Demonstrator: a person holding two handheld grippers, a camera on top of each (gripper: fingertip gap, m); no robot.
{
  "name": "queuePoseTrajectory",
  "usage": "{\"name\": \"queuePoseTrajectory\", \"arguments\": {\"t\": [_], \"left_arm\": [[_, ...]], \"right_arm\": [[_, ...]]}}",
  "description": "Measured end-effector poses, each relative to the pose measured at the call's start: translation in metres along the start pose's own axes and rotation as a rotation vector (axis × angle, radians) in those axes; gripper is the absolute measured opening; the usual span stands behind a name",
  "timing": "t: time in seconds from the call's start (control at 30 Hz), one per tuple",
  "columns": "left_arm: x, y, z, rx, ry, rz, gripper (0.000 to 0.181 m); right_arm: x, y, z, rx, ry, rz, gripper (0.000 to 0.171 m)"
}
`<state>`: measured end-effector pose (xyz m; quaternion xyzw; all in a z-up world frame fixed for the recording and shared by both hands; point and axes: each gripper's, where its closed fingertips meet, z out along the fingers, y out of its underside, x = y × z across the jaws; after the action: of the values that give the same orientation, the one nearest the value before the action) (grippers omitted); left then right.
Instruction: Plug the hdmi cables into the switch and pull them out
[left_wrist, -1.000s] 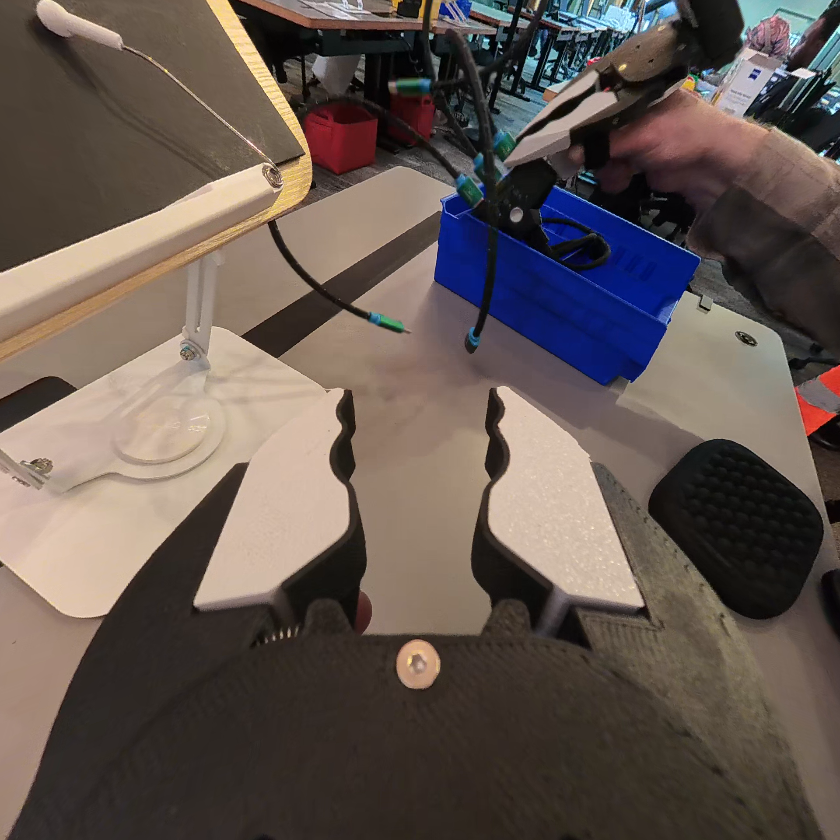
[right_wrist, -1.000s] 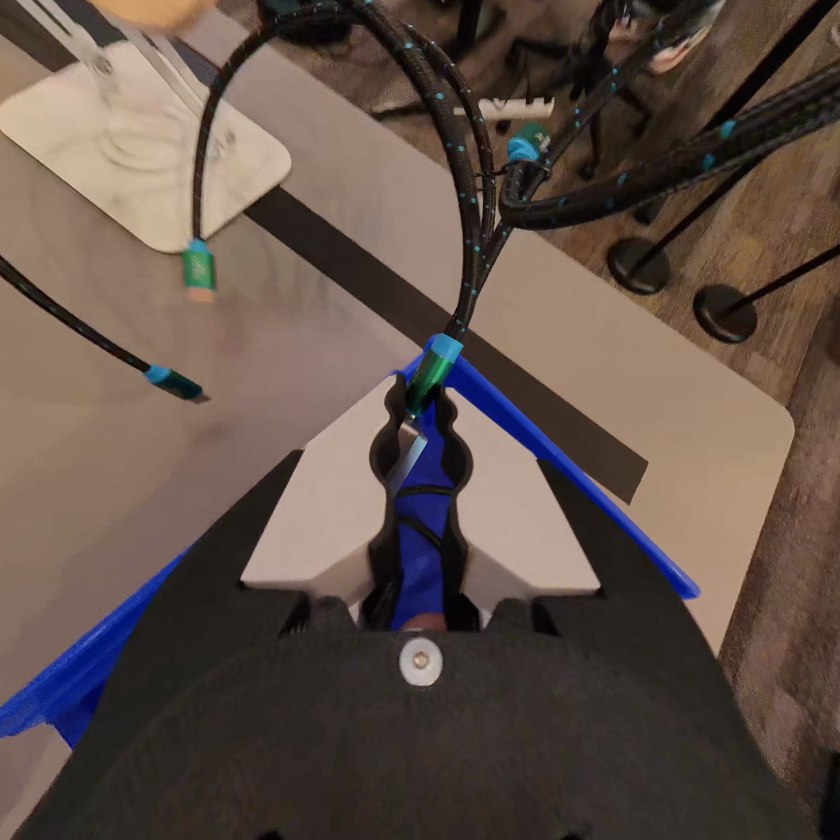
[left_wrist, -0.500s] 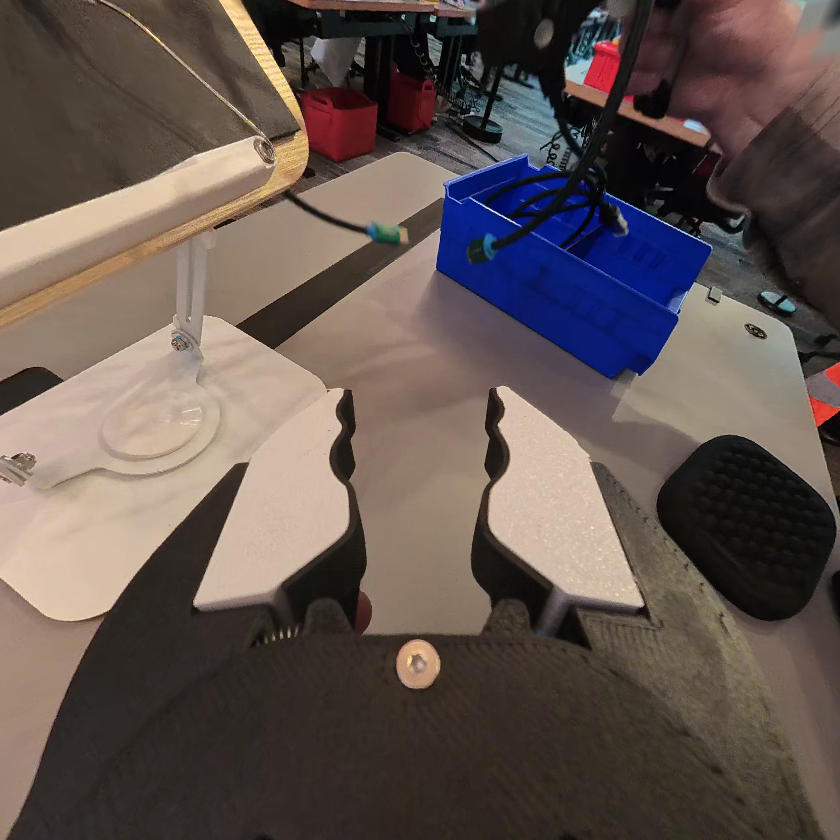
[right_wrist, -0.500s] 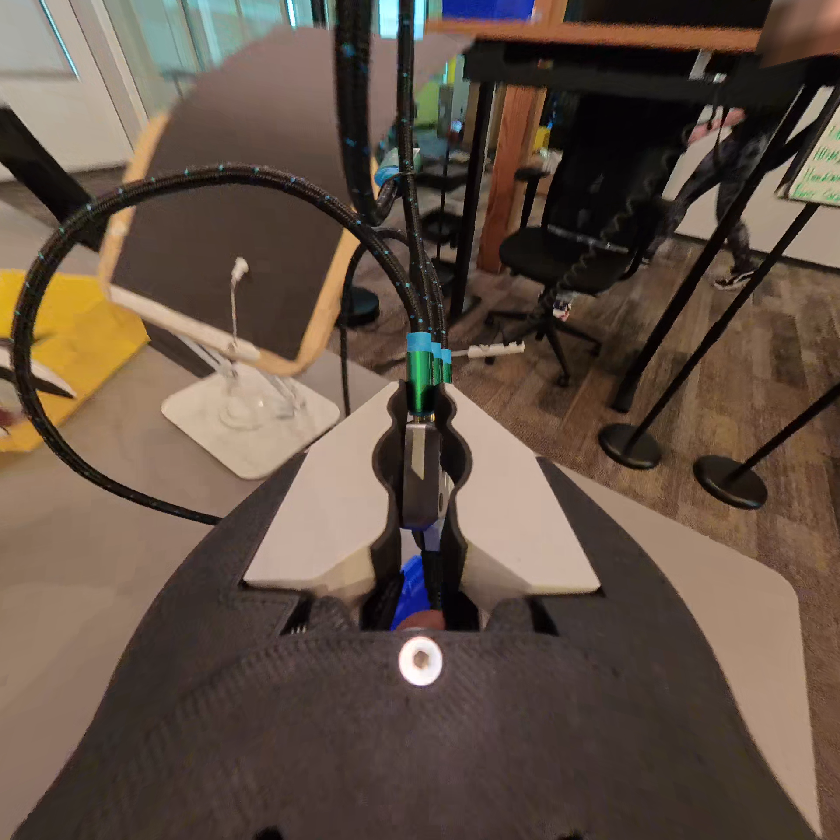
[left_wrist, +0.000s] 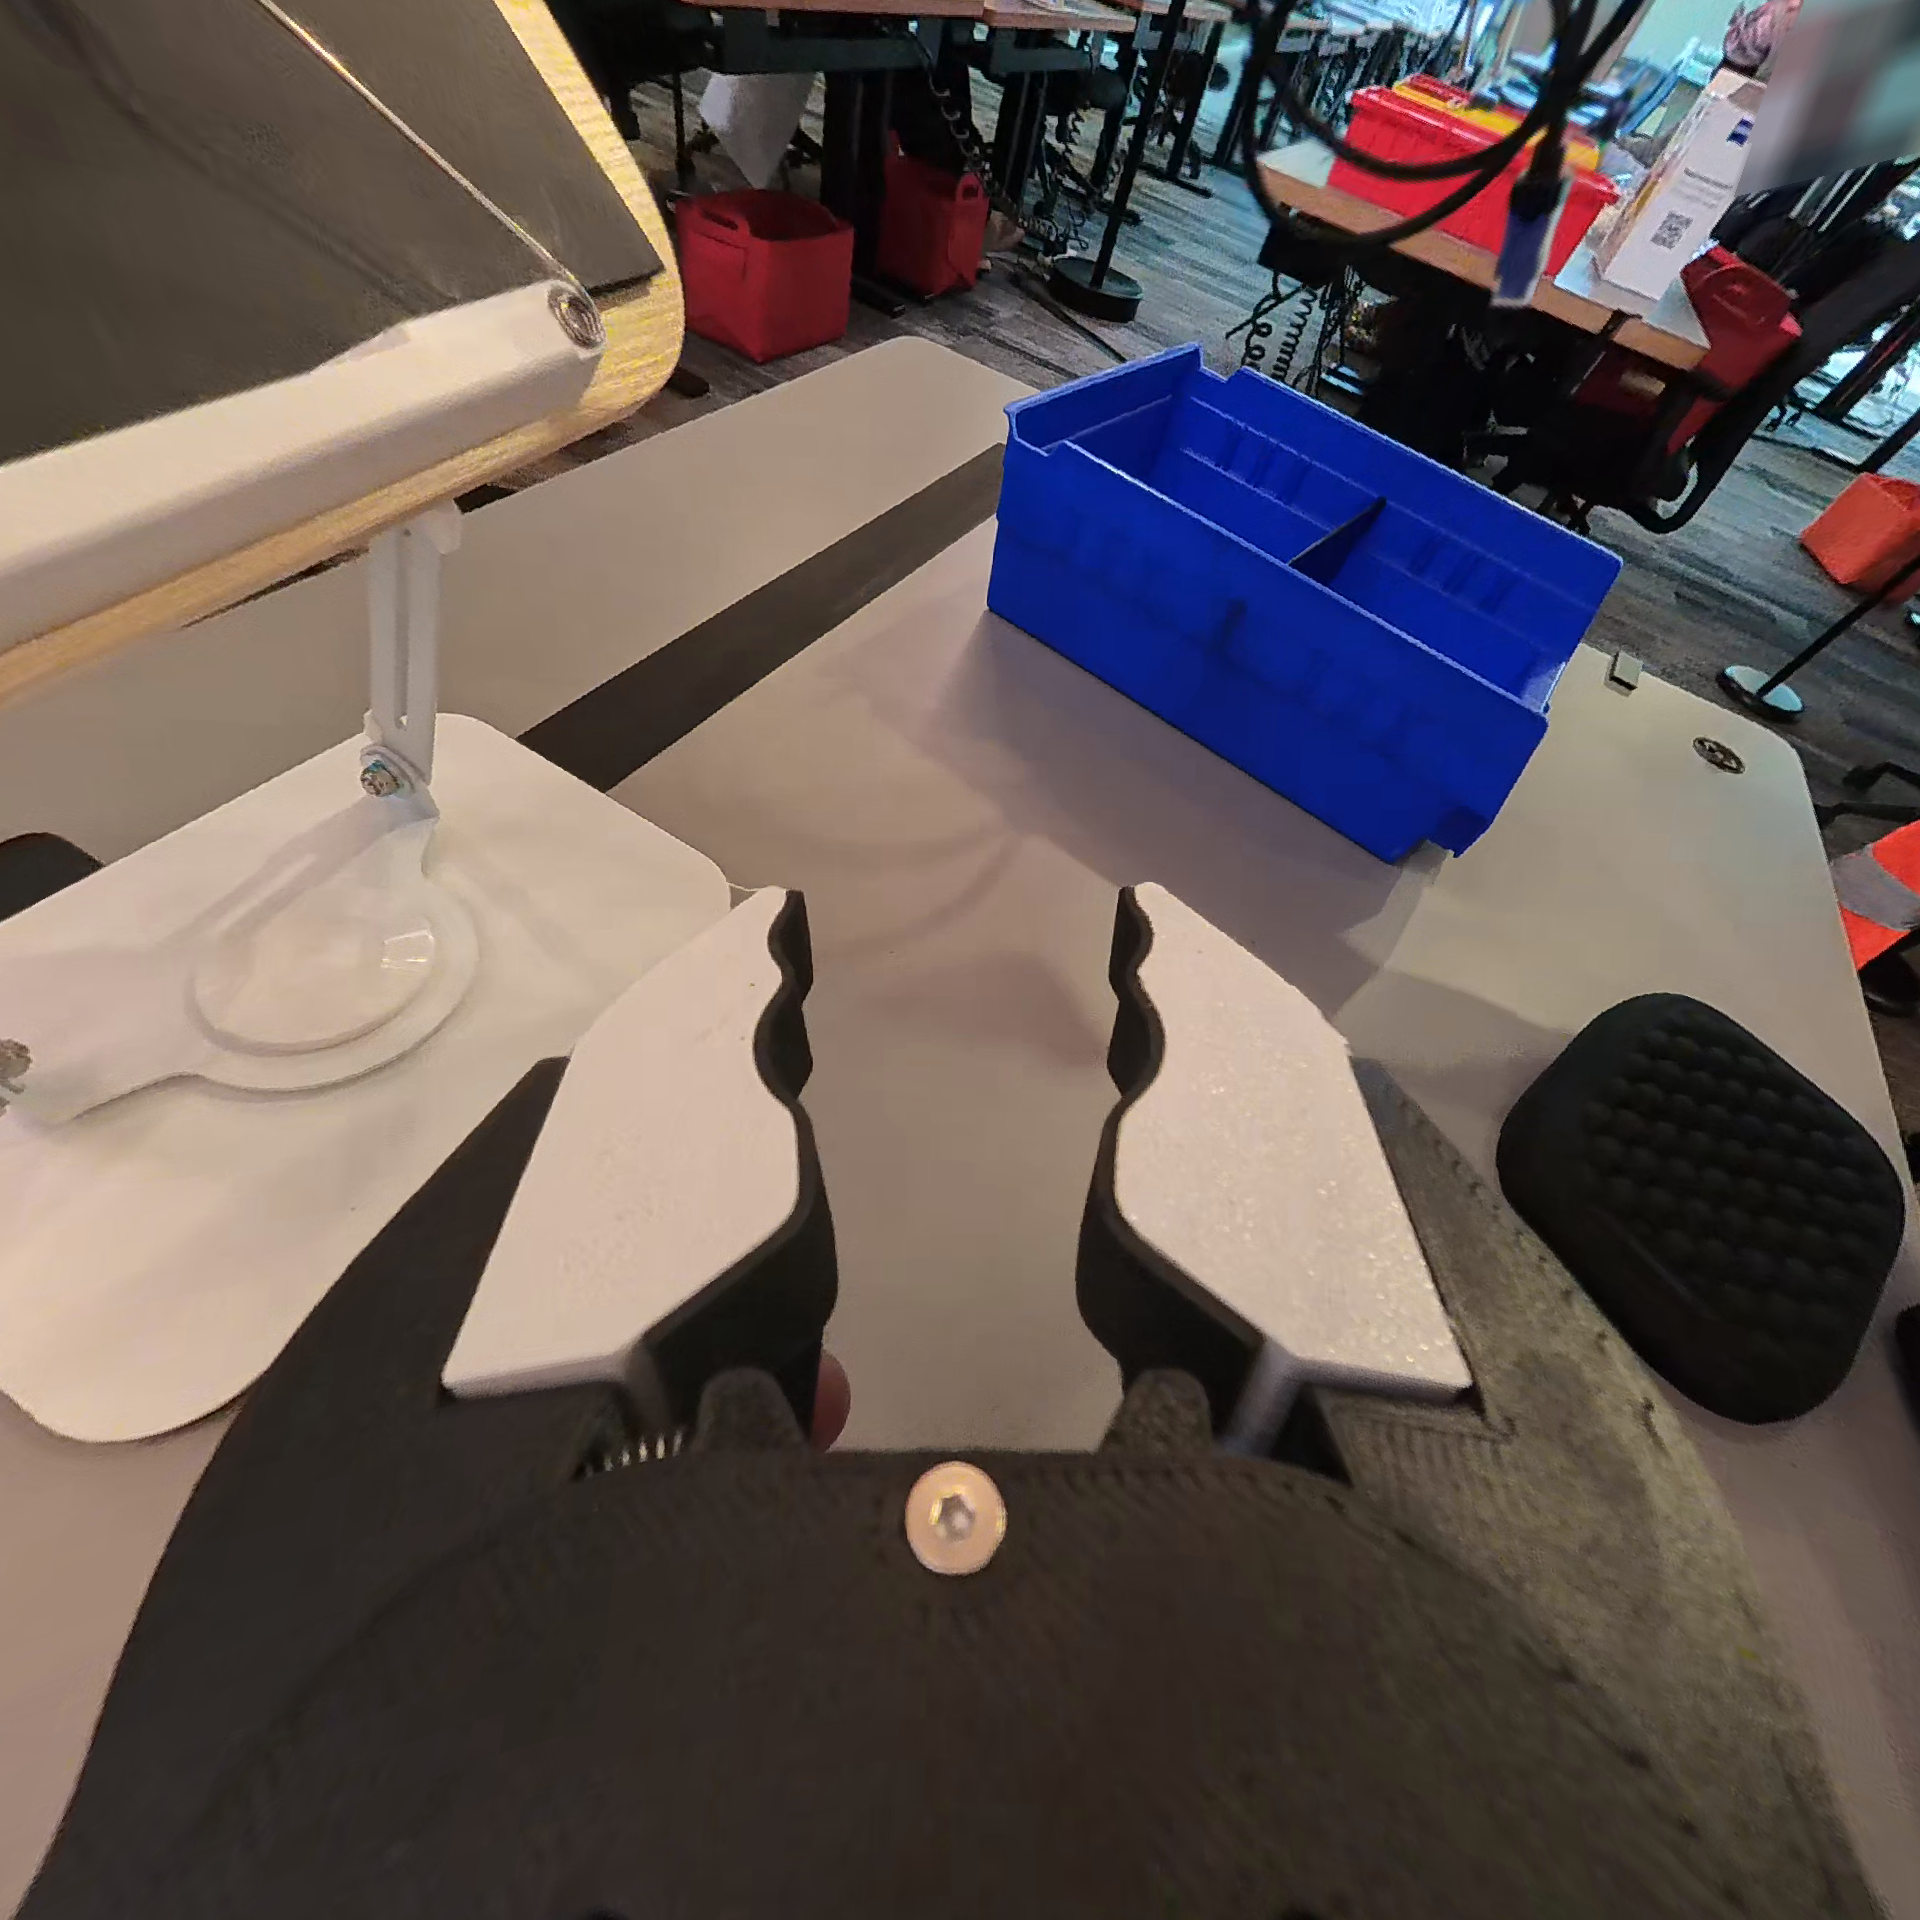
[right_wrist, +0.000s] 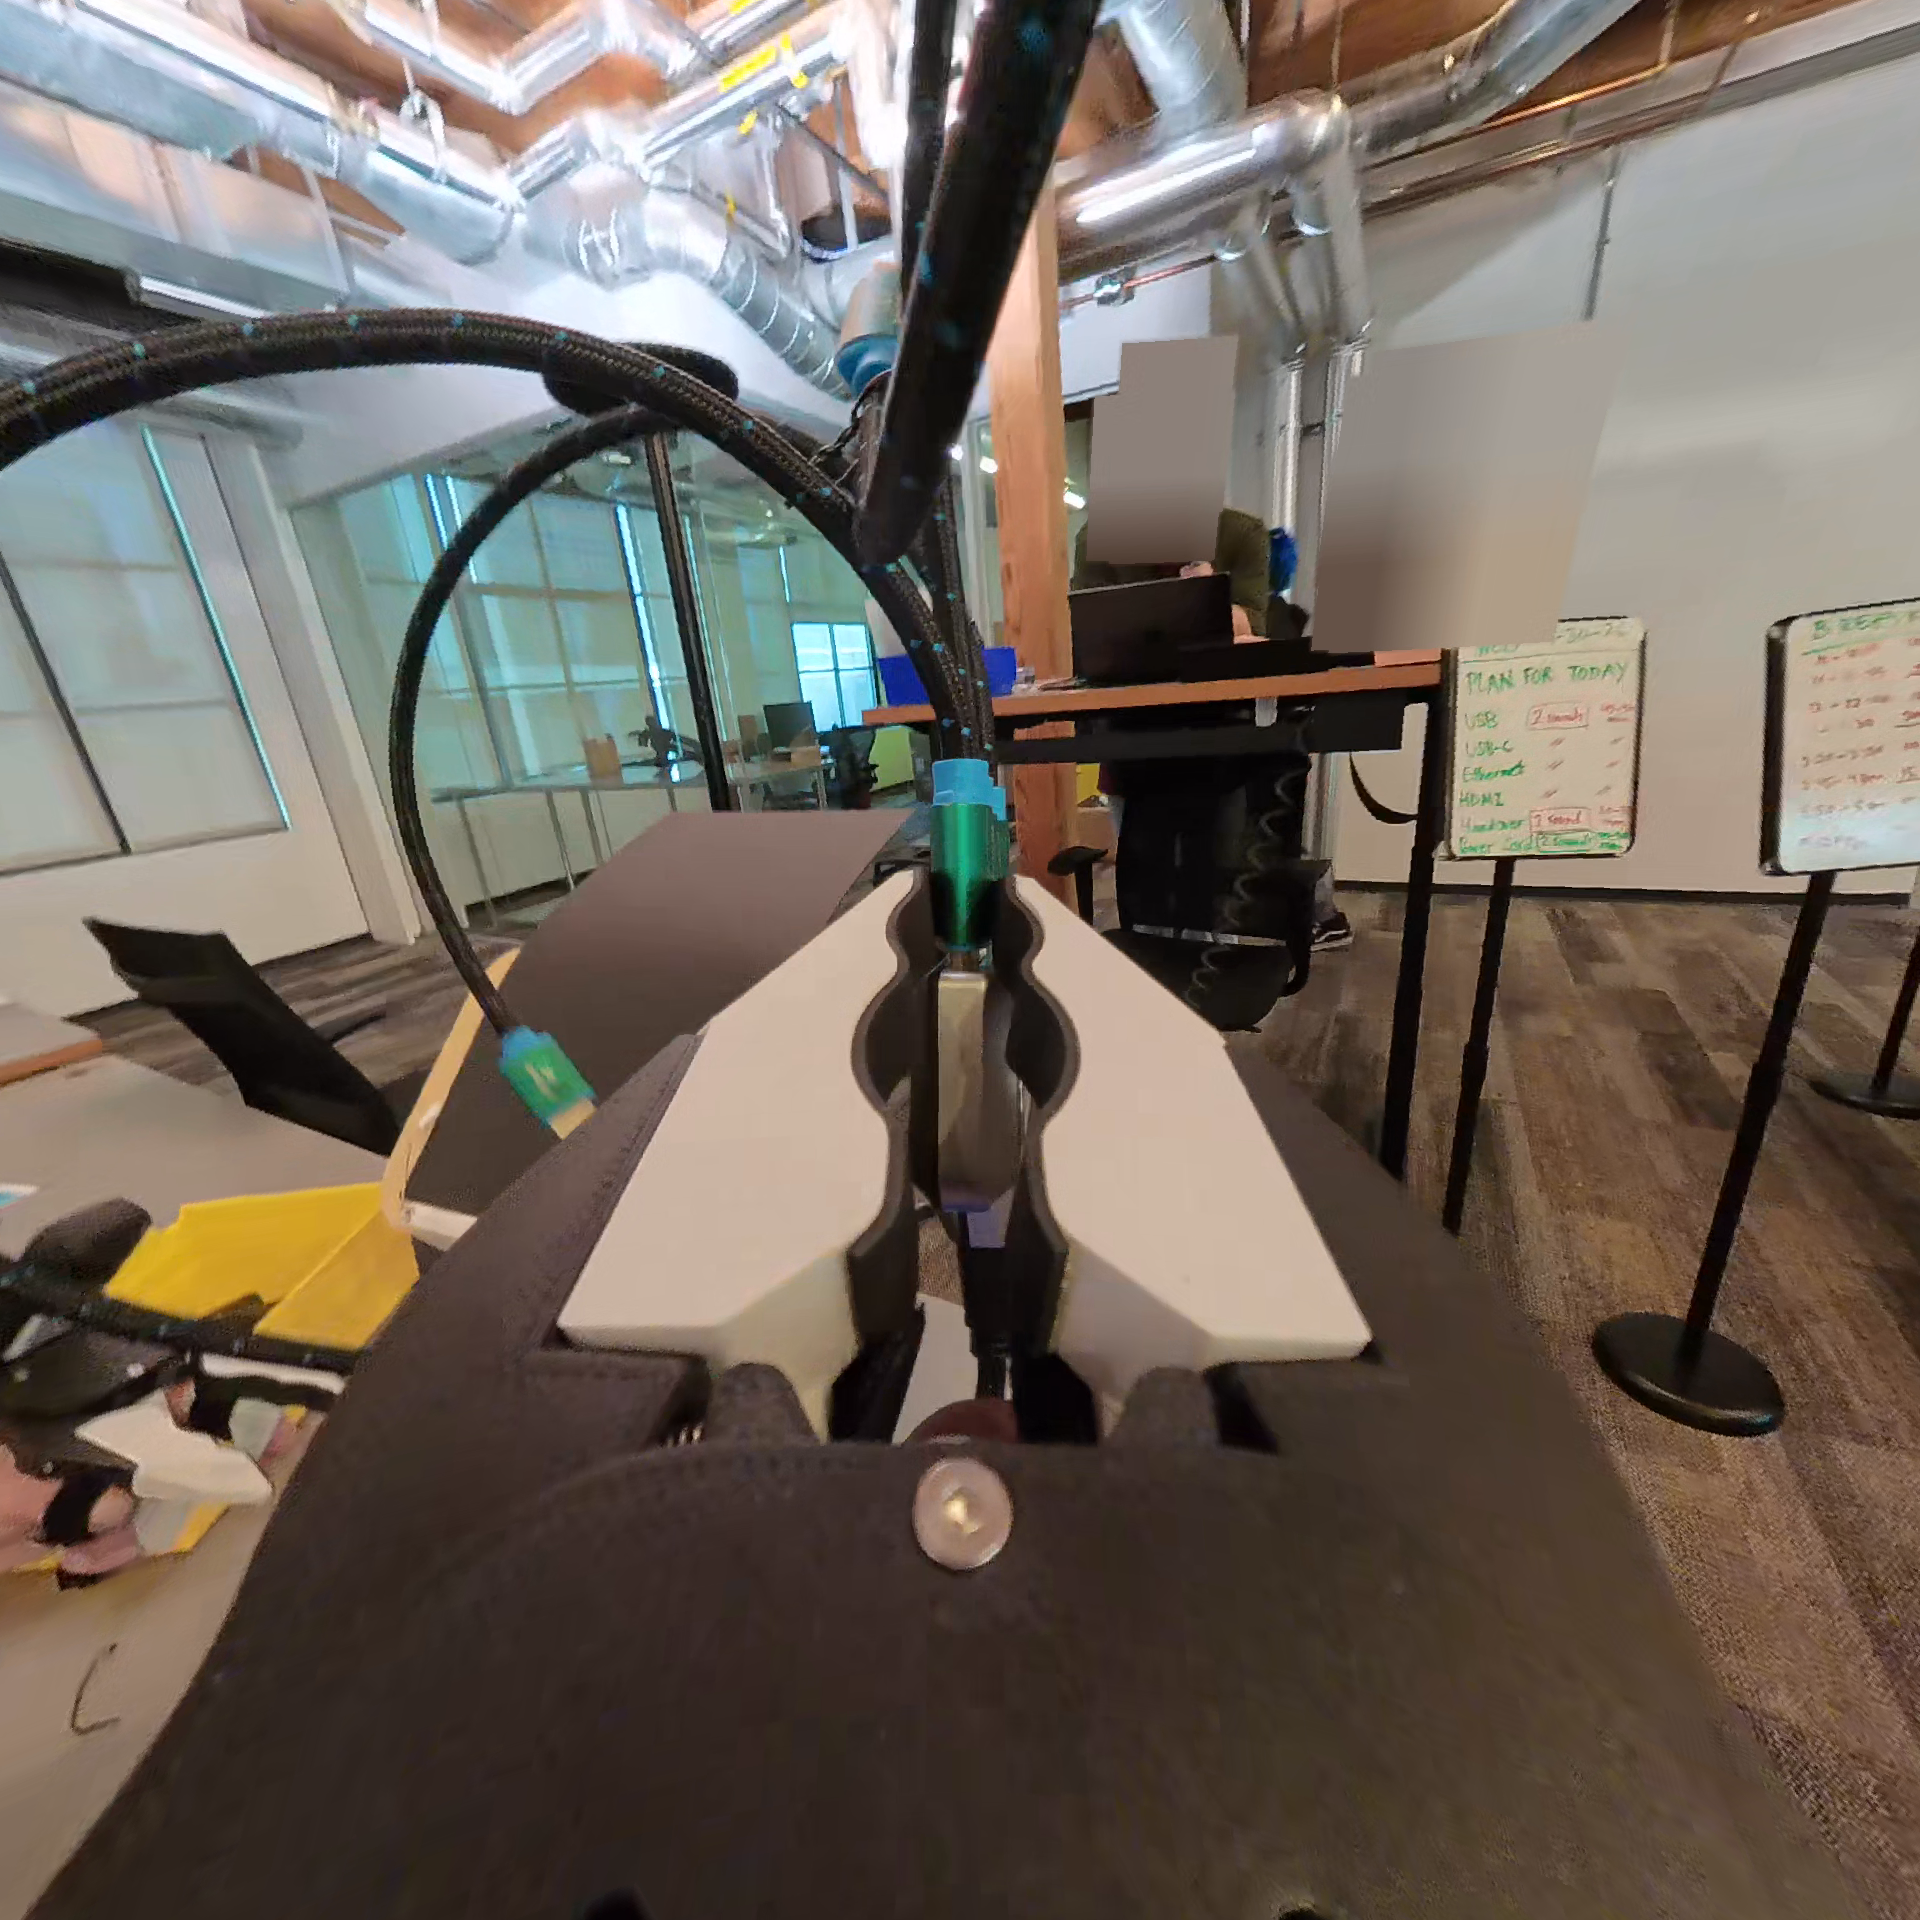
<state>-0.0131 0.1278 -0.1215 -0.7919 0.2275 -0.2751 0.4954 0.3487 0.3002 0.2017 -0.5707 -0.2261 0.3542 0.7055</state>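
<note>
Left gripper (left_wrist: 956, 966): low over the grey bench (left_wrist: 935, 790), fingers (left_wrist: 665, 1153) spread wide, nothing between them, only bare bench surface in the gap.

Right gripper (right_wrist: 966, 935): raised high, pointing level across the room; fingers (right_wrist: 769, 1143) closed narrow, clamped on an HDMI plug (right_wrist: 964, 894). Green collar with light-blue strain relief just past the fingertips; silver metal connector shell (right_wrist: 966, 1081) lying back along the gap between the fingers, pointing toward the camera.

HDMI cables (right_wrist: 416, 353): black braided with blue flecks, several looping up and left from the held plug, thick strands rising out of the top of the right wrist view. 1 loose end, a second green plug (right_wrist: 542, 1081), hanging just left of the right gripper's left finger, apart from it. In the left wrist view, cable loops (left_wrist: 1382, 197) hanging in the air at upper right, well above and beyond the bin; lowest end blurred.

Blue bin (left_wrist: 1247, 644): on the bench ahead and right of the left fingers, well apart from them, 1 divider inside, compartments visibly bare.

Switch: not identifiable in either view.

White stand base (left_wrist: 260, 1039): left of the left fingers, carrying a tilted dark board (left_wrist: 208, 208).

Black textured pad (left_wrist: 1704, 1195): right of the left gripper.
</note>
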Motion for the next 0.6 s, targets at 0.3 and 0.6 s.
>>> {"name": "queuePoseTrajectory", "arguments": {"t": [0.3,0.6], "left_arm": [[0.011,0.007,0.012,-0.032,0.016,0.020,0.055],[0.010,0.017,0.019,-0.058,0.019,0.016,0.055]], "right_arm": [[-0.016,0.027,0.030,-0.031,-0.028,0.095,0.007],[0.022,0.119,0.007,0.101,0.026,0.366,0.008]]}}
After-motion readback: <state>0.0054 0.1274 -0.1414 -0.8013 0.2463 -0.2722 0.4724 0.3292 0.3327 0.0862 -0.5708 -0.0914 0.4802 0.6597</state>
